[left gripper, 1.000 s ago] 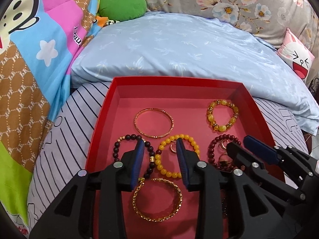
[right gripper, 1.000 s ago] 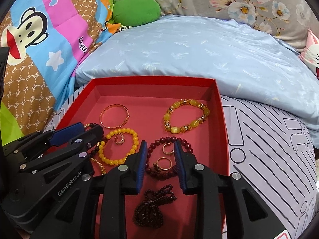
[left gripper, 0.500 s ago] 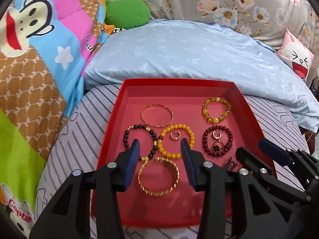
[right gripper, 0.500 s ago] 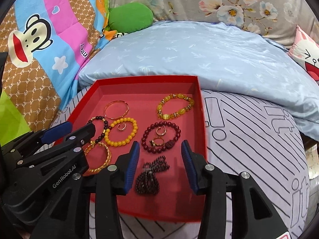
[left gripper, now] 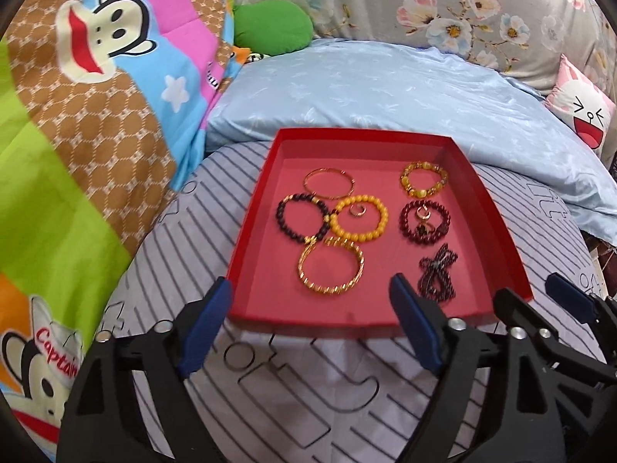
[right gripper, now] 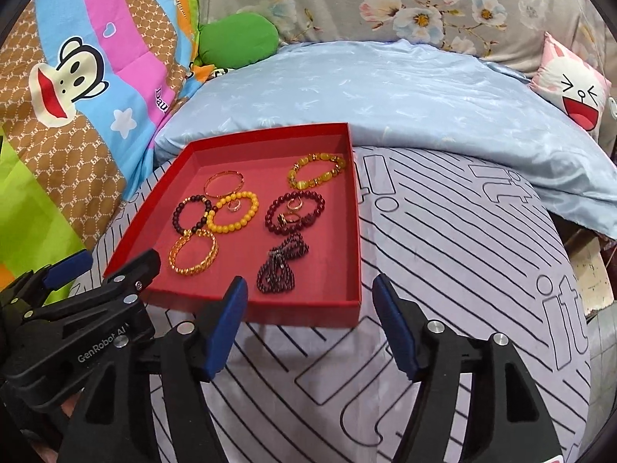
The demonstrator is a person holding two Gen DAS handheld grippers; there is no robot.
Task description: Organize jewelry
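Note:
A red tray (left gripper: 246, 223) (right gripper: 356, 231) lies on a striped cushion and holds several pieces: a thin gold bangle (left gripper: 328, 184), a dark bead bracelet (left gripper: 302, 218), a yellow bead bracelet (left gripper: 360, 219) with a ring inside, a gold chain bangle (left gripper: 331, 270), an amber bracelet (left gripper: 424, 179), a maroon bracelet (left gripper: 424, 222) with rings, and a bunched dark bead strand (left gripper: 437, 274) (right gripper: 281, 264). My left gripper (left gripper: 308, 324) is open and empty before the tray's near edge. My right gripper (right gripper: 310, 322) is open and empty there too.
The striped cushion (right gripper: 462, 250) surrounds the tray. A light blue pillow (left gripper: 366, 88) lies behind it. A cartoon monkey quilt (left gripper: 77, 115) rises at the left. A green plush (left gripper: 273, 27) and a pink rabbit cushion (left gripper: 582, 108) sit at the back.
Both grippers have pulled back from over the tray to before its near edge, and their jaws have opened wider. The jewelry has not moved.

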